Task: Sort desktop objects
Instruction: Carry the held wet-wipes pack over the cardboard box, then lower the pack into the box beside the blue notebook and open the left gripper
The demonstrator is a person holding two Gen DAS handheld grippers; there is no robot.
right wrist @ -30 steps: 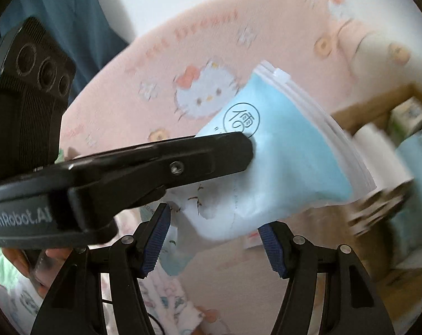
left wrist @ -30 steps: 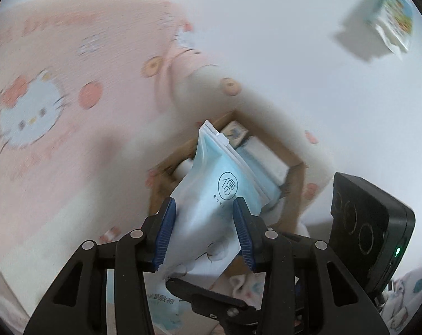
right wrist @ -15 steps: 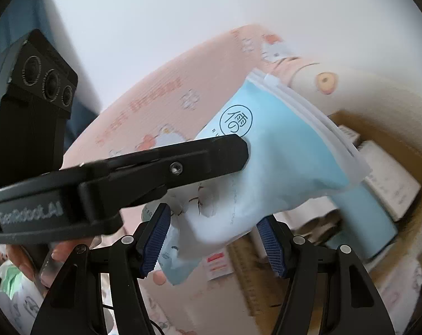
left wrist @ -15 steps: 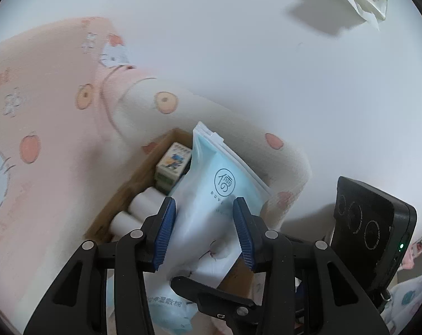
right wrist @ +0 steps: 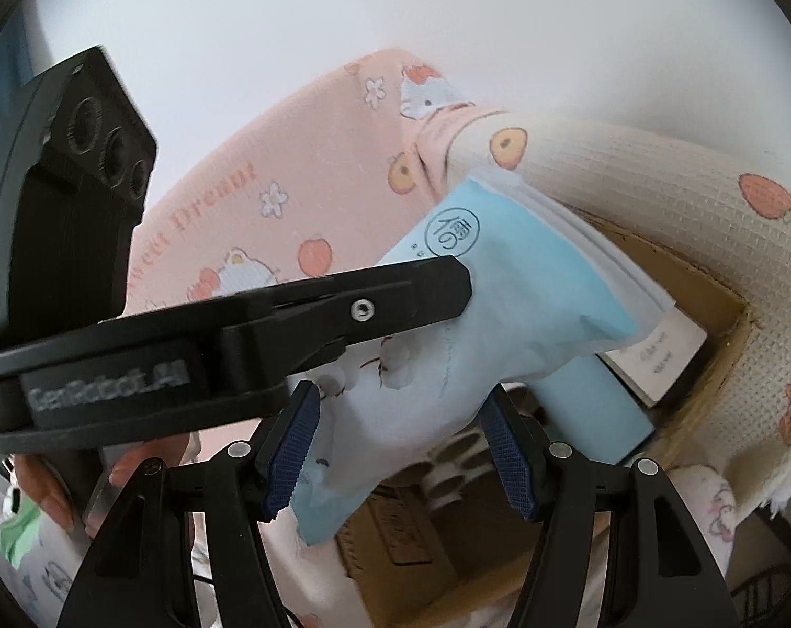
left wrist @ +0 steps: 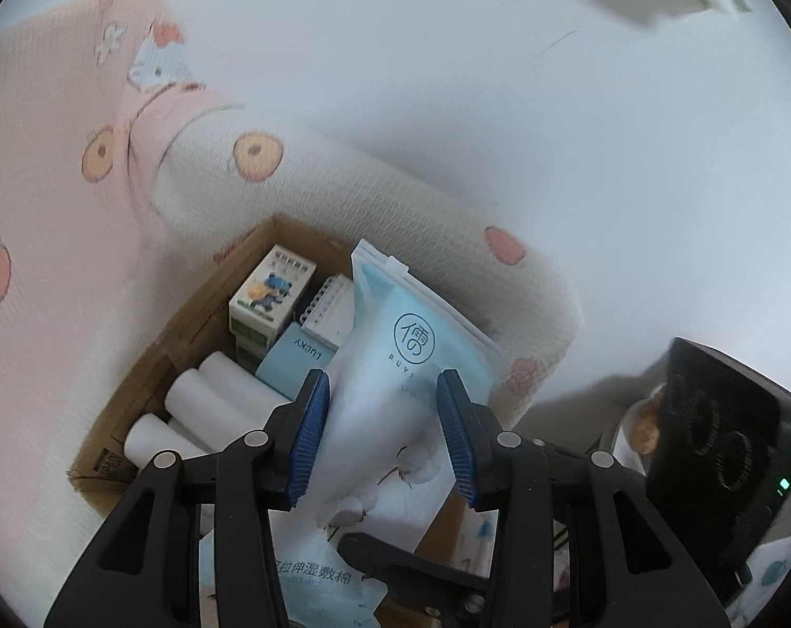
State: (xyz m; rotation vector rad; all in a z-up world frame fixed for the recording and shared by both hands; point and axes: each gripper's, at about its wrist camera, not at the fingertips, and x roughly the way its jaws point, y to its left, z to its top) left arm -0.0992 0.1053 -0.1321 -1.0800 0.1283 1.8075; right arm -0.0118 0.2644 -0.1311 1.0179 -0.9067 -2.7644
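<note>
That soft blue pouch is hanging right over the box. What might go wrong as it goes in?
The box is already crowded with white rolls and a small carton, so the pouch may snag or perch on top. It is soft and sagging between the left gripper and right gripper, so it may slip or fold.

A plain white wall point(left wrist: 500, 78) is seen above and beyond the claw. A pink cartoon-cat blanket point(left wrist: 45, 167) is spread to its left, and a cream waffle-weave cloth point(right wrist: 657, 172) printed with fruit is draped ahead.
</note>
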